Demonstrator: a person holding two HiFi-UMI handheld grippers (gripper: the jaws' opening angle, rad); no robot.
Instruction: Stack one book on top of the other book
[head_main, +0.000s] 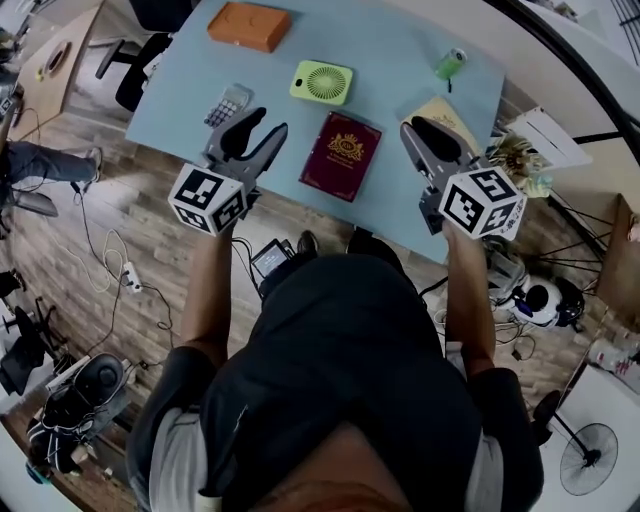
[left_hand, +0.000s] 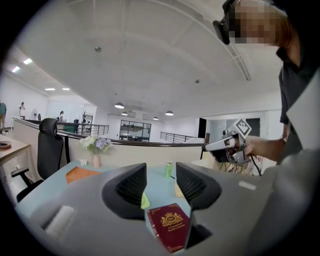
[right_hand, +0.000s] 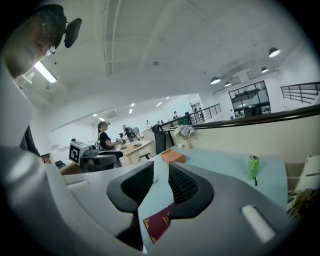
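Note:
A maroon book with a gold crest (head_main: 341, 155) lies flat near the front edge of the light blue table (head_main: 400, 50); it also shows low between the jaws in both gripper views (left_hand: 170, 226) (right_hand: 159, 223). A tan book (head_main: 447, 112) lies to its right, partly hidden by my right gripper (head_main: 412, 128). My left gripper (head_main: 265, 125) hovers just left of the maroon book. Both grippers stand open and empty above the table's front edge, apart from the books.
An orange box-like book (head_main: 249, 25) lies at the table's far left, a green round fan (head_main: 321, 82) behind the maroon book, a calculator (head_main: 228, 104) by the left gripper, a green can (head_main: 450, 63) at the far right. Chairs and cables surround the table.

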